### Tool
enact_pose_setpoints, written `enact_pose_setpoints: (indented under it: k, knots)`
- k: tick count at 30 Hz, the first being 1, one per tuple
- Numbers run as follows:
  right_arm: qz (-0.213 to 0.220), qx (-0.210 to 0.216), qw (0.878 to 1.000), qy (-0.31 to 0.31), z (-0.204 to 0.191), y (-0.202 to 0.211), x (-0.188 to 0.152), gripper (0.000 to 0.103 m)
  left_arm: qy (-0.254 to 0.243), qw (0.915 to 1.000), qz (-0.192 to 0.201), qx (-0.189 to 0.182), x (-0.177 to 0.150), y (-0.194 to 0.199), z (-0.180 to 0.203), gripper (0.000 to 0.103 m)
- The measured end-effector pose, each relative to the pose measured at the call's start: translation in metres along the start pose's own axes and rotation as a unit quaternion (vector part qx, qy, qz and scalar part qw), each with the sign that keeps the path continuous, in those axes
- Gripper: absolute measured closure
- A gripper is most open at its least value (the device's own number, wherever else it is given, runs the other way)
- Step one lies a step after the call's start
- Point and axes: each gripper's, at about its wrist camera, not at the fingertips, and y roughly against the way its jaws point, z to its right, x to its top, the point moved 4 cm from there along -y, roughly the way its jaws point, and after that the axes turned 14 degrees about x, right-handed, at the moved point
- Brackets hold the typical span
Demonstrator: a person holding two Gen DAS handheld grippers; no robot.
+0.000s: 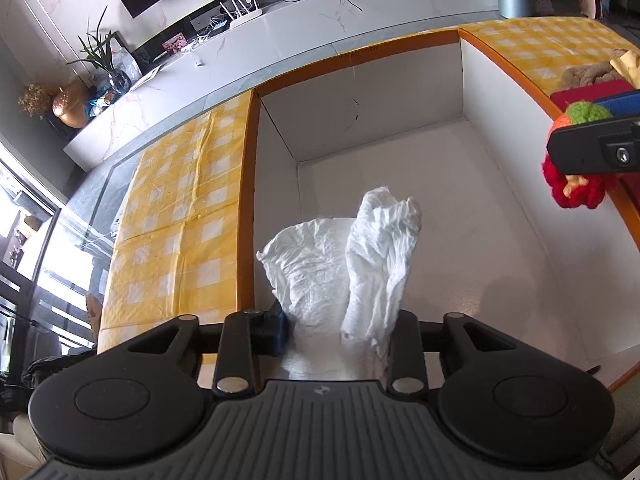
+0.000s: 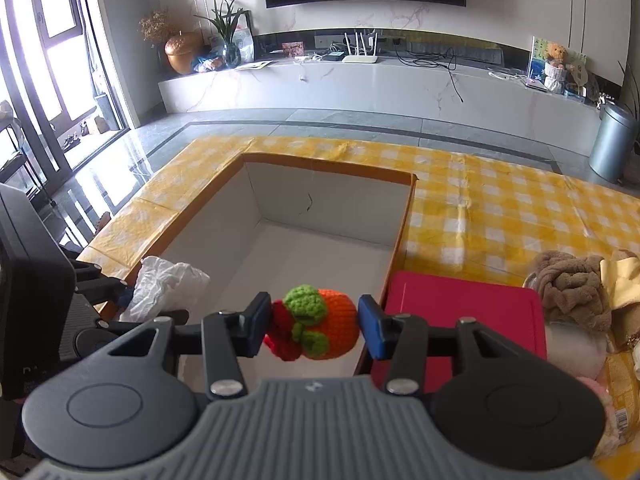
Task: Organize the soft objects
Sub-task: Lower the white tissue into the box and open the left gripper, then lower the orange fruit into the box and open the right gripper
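Observation:
A crumpled white cloth (image 1: 340, 264) stands between the fingers of my left gripper (image 1: 342, 332), over the near left corner of a white box with an orange rim (image 1: 246, 200). The jaws stand apart and the cloth lies loosely in the gap. From the right wrist, the same cloth (image 2: 168, 280) sits at the box rim (image 2: 320, 164). My right gripper (image 2: 314, 328) is shut on a crocheted toy (image 2: 320, 320), orange and red with green leaves, above the box's near right edge. The left wrist view shows the toy (image 1: 576, 194) hanging under a finger (image 1: 592, 152) of the right gripper.
The box stands on a yellow checked tablecloth (image 2: 500, 208). Right of the box lies a flat red board (image 2: 460, 312), then a brown towel (image 2: 572, 284) and a pale yellow cloth (image 2: 624, 276) in a heap. A low white cabinet and a grey bin (image 2: 612, 140) stand beyond the table.

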Motion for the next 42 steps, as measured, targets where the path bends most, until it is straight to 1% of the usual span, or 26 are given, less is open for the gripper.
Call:
enact_pose_setpoints:
  k: [1,3,4,6,8,11,13,15,17,19,21,22,23,25,28,30,31,34,37,38,39,41,42]
  knots:
    - [-0.001,0.001,1.000,0.001,-0.001,0.000,-0.001,0.055,-0.005,0.9999,0.008,-0.002,-0.001,0.004,0.001,0.051]
    - [-0.001,-0.001,1.000,0.003,-0.002,0.002,-0.002,0.055,-0.006,0.9996,0.026,-0.004,-0.003,0.013,0.002,0.030]
    - [0.000,-0.003,1.000,0.002,-0.002,0.002,-0.003,0.055,-0.004,0.9993,0.038,-0.007,-0.003,0.017,0.001,0.028]
    - [0.002,-0.007,1.000,0.000,-0.002,0.005,-0.003,0.055,0.011,0.9983,0.057,-0.010,-0.002,0.026,-0.002,0.016]
    - [0.004,-0.012,1.000,-0.003,-0.002,0.006,-0.001,0.055,0.045,0.9968,0.065,-0.010,0.001,0.031,-0.011,0.010]
    - [0.006,-0.018,1.000,-0.005,-0.002,0.012,-0.001,0.055,0.095,0.9928,0.073,-0.004,0.004,0.033,-0.033,0.009]
    - [0.007,-0.021,1.000,-0.005,-0.003,0.015,-0.002,0.055,0.115,0.9900,0.082,-0.003,0.005,0.034,-0.045,0.008]
    - [0.007,-0.021,1.000,-0.004,-0.005,0.016,-0.003,0.055,0.133,0.9877,0.081,-0.011,0.006,0.031,-0.054,0.008]
    - [0.000,-0.016,1.000,-0.006,-0.006,0.015,-0.006,0.055,0.153,0.9848,0.075,-0.034,0.005,0.028,-0.060,0.008]
    - [-0.011,-0.012,1.000,-0.005,-0.009,0.010,-0.007,0.055,0.165,0.9807,0.067,-0.080,0.005,0.021,-0.065,0.008]
    - [-0.028,-0.015,0.999,0.006,-0.011,0.004,-0.008,0.055,0.168,0.9757,0.069,-0.122,0.005,0.018,-0.065,0.008]
    - [-0.041,-0.020,0.999,0.020,-0.013,0.000,-0.009,0.055,0.175,0.9737,0.073,-0.127,0.004,0.019,-0.066,0.008]
    - [-0.055,-0.025,0.998,0.036,-0.016,-0.005,-0.010,0.055,0.180,0.9726,0.080,-0.124,0.004,0.021,-0.066,0.008]
    - [-0.082,-0.032,0.994,0.062,-0.019,-0.012,-0.012,0.055,0.184,0.9720,0.096,-0.110,0.004,0.024,-0.066,0.008]
    - [-0.138,-0.032,0.986,0.093,-0.021,-0.034,-0.013,0.055,0.191,0.9706,0.106,-0.102,0.002,0.023,-0.066,0.008]
    - [-0.184,-0.040,0.975,0.120,-0.024,-0.052,-0.013,0.055,0.209,0.9684,0.095,-0.099,-0.001,0.019,-0.067,0.008]
    - [-0.210,-0.043,0.967,0.139,-0.026,-0.063,-0.015,0.055,0.220,0.9662,0.093,-0.098,-0.002,0.018,-0.069,0.008]
    - [-0.267,-0.059,0.947,0.169,-0.029,-0.087,-0.016,0.055,0.245,0.9591,0.092,-0.108,-0.004,0.013,-0.075,0.008]
    - [-0.302,-0.076,0.930,0.194,-0.029,-0.107,-0.017,0.055,0.253,0.9542,0.096,-0.128,-0.005,0.012,-0.079,0.008]
    - [-0.318,-0.077,0.924,0.197,-0.030,-0.113,-0.020,0.055,0.251,0.9546,0.097,-0.128,-0.005,0.012,-0.080,0.010]
    - [-0.331,-0.075,0.920,0.194,-0.029,-0.117,-0.021,0.055,0.245,0.9572,0.098,-0.119,-0.005,0.011,-0.079,0.009]
    - [-0.359,-0.075,0.909,0.198,-0.029,-0.124,-0.023,0.055,0.237,0.9617,0.110,-0.081,-0.007,0.011,-0.079,0.009]
    - [-0.367,-0.081,0.904,0.204,-0.029,-0.127,-0.024,0.054,0.239,0.9624,0.113,-0.063,-0.009,0.010,-0.078,0.009]
